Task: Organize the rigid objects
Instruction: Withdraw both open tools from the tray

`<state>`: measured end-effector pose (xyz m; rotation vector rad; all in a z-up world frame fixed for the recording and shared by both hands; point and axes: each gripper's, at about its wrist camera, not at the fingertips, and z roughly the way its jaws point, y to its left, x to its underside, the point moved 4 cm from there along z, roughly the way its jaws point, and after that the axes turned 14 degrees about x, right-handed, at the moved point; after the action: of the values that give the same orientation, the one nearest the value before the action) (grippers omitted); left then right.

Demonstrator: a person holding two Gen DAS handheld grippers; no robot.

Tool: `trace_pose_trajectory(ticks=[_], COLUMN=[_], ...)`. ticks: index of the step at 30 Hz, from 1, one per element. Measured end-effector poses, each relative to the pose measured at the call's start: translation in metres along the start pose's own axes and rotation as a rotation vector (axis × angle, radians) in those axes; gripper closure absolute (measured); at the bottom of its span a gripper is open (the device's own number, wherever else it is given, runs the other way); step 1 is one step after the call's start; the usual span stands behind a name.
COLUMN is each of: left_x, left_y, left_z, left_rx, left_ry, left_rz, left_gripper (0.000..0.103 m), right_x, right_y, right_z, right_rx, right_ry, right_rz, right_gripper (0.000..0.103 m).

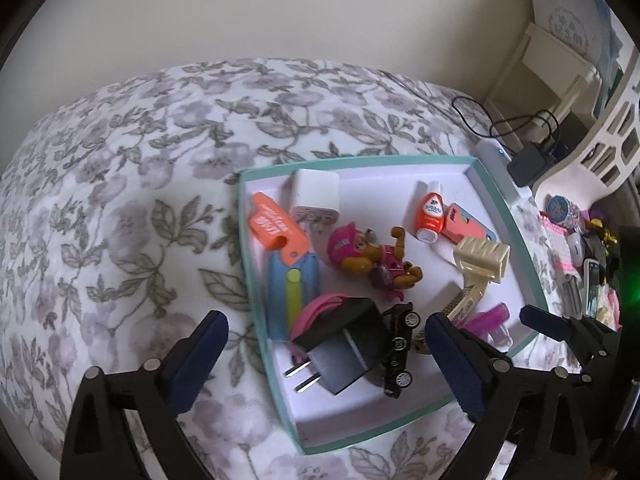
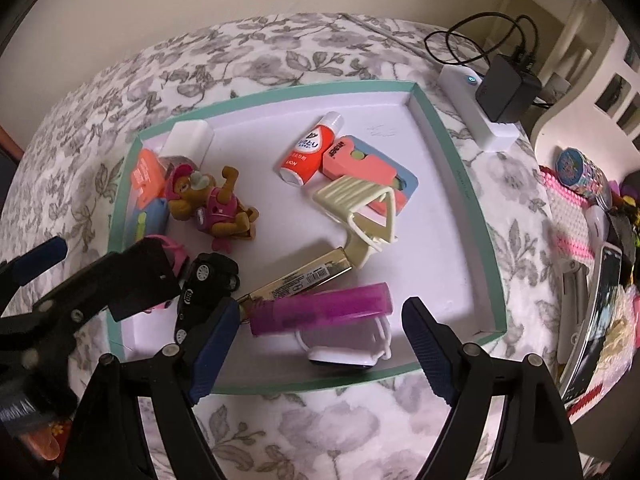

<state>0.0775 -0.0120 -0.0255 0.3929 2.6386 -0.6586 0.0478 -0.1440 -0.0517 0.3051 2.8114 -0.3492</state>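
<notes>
Teal-rimmed box [image 1: 516, 216] is holding toys, while both grippers (left [image 1: 326, 354], right [image 2: 316, 344]) are hovering spread and empty. Only the right wrist view is showing the purple lighter [image 2: 320, 309] fully.

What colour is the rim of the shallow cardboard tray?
Teal green rim, white inside; the right wrist view shows it best.

A plain cream wall [image 1: 280, 12] rises behind a surface covered in grey floral fabric [image 1: 120, 184]. A white cut-out chair back [image 1: 616, 128] stands at right, in soft daylight.
</notes>
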Motion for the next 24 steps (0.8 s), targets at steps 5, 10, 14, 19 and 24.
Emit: trace_pose_trajectory(ticks=[5,10,14,19,24], left_x=[0.002,0.01,0.015,0.024,0.034], left_y=[0.02,0.046,0.061,0.078,0.09], left_z=[-0.02,-0.037,-0.054,-0.076,-0.087], left_rx=[-0.046,-0.098,-0.135,-0.166,-0.168], left_ry=[-0.058,-0.091,-0.123,-0.153,-0.121], left_rz=[-0.028,-0.079,-0.092,-0.103,-0.083], left_gripper=[0.0,0.0,0.0,0.0,0.0], right_x=[0.002,0.005,0.01,0.019,0.025], right_y=[-0.007,-0.009,-0.004,0.01,0.035], right_z=[-0.013,-0.027,-0.04,-0.051,-0.064], right_rx=[-0.021,-0.007,-0.003,0.013,0.001], right_ry=[-0.029,-0.049,-0.074,-0.098,-0.121], right_rz=[0.064,0.106,0.13,0.142,0.13], right_gripper=[0.017,0.017,0.017,0.017,0.017])
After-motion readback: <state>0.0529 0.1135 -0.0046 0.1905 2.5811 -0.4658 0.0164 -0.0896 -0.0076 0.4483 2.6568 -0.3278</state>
